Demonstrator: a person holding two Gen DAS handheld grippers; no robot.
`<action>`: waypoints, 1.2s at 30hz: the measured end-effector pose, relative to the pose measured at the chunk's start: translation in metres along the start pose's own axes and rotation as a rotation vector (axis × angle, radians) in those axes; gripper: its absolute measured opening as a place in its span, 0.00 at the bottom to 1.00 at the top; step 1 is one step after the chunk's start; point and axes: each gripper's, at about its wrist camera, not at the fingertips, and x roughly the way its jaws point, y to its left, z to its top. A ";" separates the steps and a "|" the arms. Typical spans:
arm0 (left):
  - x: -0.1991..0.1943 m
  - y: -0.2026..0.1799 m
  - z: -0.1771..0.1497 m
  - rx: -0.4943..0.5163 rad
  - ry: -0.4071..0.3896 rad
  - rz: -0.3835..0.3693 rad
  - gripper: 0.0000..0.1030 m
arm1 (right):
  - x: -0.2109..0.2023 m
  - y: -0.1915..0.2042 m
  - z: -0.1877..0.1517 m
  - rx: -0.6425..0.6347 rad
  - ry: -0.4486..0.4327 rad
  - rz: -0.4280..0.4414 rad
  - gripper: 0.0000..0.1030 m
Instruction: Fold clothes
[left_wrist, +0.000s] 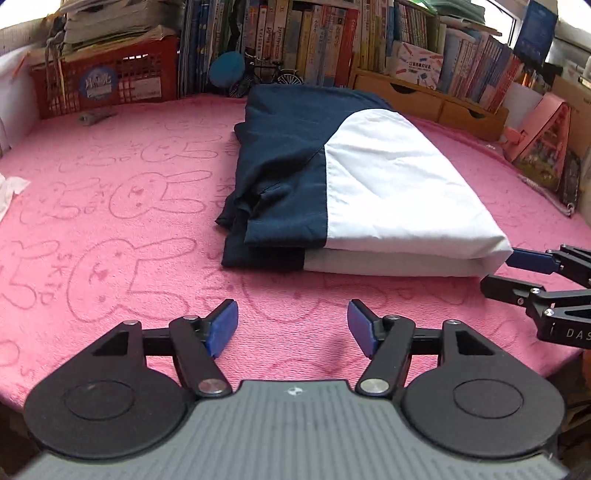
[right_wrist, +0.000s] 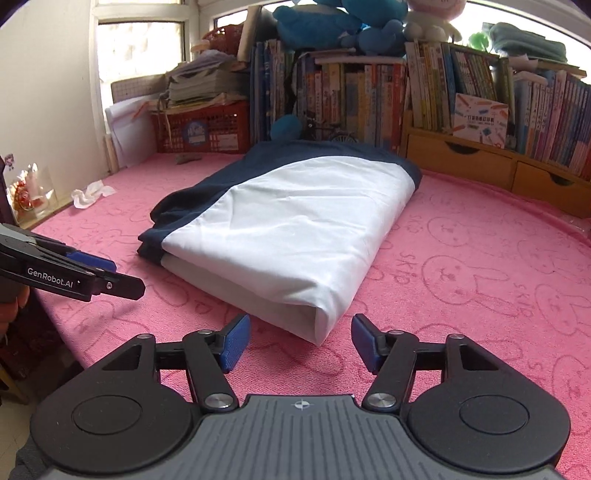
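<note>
In both views the lower part of the frame is filled by the body of the gripper itself, so the near edge of the pink towel (left_wrist: 110, 229) is hidden there. In the left wrist view the right gripper (left_wrist: 498, 271) comes in from the right edge and is cut off; only its black fingers and one blue pad show. In the right wrist view the left gripper (right_wrist: 122, 275) comes in from the left edge in the same way, and a small part of a hand shows behind it. The books (right_wrist: 354, 96) at the back are too small to read.

The left gripper (left_wrist: 293, 326) stands wide, with only the pink towel between its blue pads; it touches nothing. The right gripper (right_wrist: 301, 343) is also wide and holds nothing; the near corner of the folded garment (right_wrist: 288, 236) lies just beyond its pads, but whether it touches them cannot be told.

The folded garment (left_wrist: 369, 184), dark blue and white, lies flat in the middle of the towel. A crumpled white tissue (right_wrist: 90, 194) lies at the left of the frame, well apart from it.
</note>
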 end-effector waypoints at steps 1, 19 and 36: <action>0.002 -0.002 0.000 -0.001 0.001 0.013 0.66 | -0.002 0.000 0.001 -0.006 0.003 0.000 0.66; 0.026 -0.010 0.005 0.105 0.037 0.097 1.00 | 0.018 0.017 -0.005 -0.113 0.053 -0.099 0.92; 0.036 -0.001 0.009 0.170 -0.004 0.024 1.00 | 0.033 -0.001 -0.012 -0.007 0.010 -0.046 1.00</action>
